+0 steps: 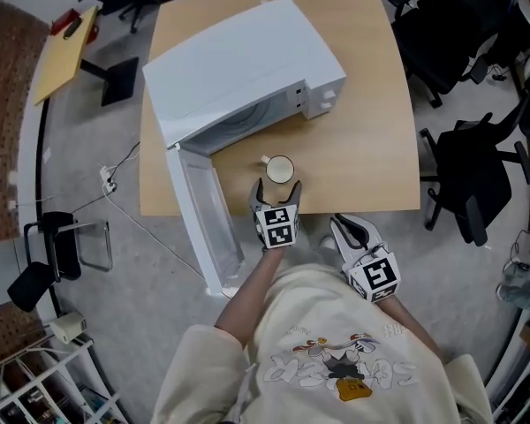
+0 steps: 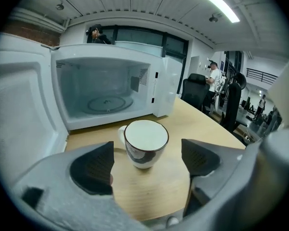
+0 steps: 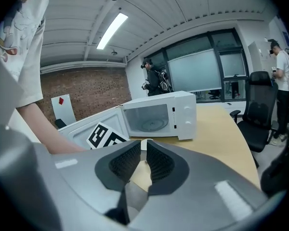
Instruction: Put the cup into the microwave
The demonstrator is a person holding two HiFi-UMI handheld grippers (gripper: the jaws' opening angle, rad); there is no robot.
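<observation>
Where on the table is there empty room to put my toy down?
The biggest bare patch of the table is its right side, between the microwave and the right edge. The microwave's inside is empty too. It is crowded at the near edge: the cup sits between the left gripper's open jaws, beside the open door.

This is an open office room: black swivel chairs stand right of a light wooden table, long ceiling lamps run overhead, and far behind are big windows and a brick wall
</observation>
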